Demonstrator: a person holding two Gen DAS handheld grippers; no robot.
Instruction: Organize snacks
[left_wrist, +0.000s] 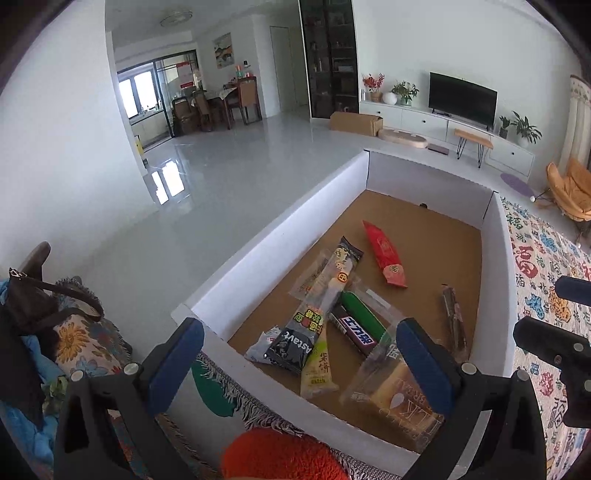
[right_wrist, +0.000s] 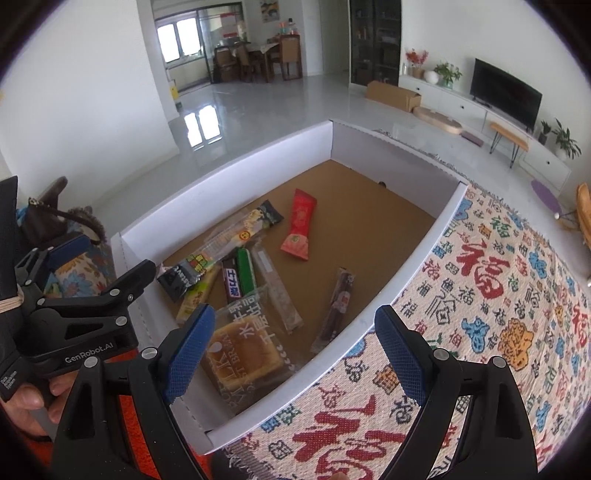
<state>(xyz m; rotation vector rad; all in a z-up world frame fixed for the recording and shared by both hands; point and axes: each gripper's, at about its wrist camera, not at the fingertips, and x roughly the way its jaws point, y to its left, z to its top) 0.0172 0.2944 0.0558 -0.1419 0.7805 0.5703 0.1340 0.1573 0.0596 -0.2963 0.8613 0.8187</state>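
Left gripper (left_wrist: 301, 360) fingers spread, empty, over near left corner of white box (left_wrist: 280, 236). Right gripper (right_wrist: 295, 354) fingers spread, empty, over near right wall. Snacks heaped near end of box floor: bread pack (right_wrist: 245, 356), chocolate bar (right_wrist: 233, 280), red packet (right_wrist: 300, 230) apart mid-floor. Risk: overlapping wrappers, likely double pick or slip; finger snag on box wall.

Right tongs (right_wrist: 295, 350) spread wide, nothing between blue pads (right_wrist: 190, 350), hovering over near corner of white box (right_wrist: 229, 173). Box has brown cardboard floor, sits on patterned cloth (right_wrist: 498, 295). Inside: bread pack (right_wrist: 245, 354) nearest, beside it clear wrapper (right_wrist: 277, 291), green bar (right_wrist: 246, 271), dark chocolate bar (right_wrist: 232, 278), yellow pack (right_wrist: 195, 299), long black-ended pack (right_wrist: 225, 242). Red packet (right_wrist: 300, 229) apart toward centre. Brown stick snack (right_wrist: 338, 306) near right wall. Left tongs (right_wrist: 107, 254) at left edge, jaws apart, held by hand (right_wrist: 33, 402).
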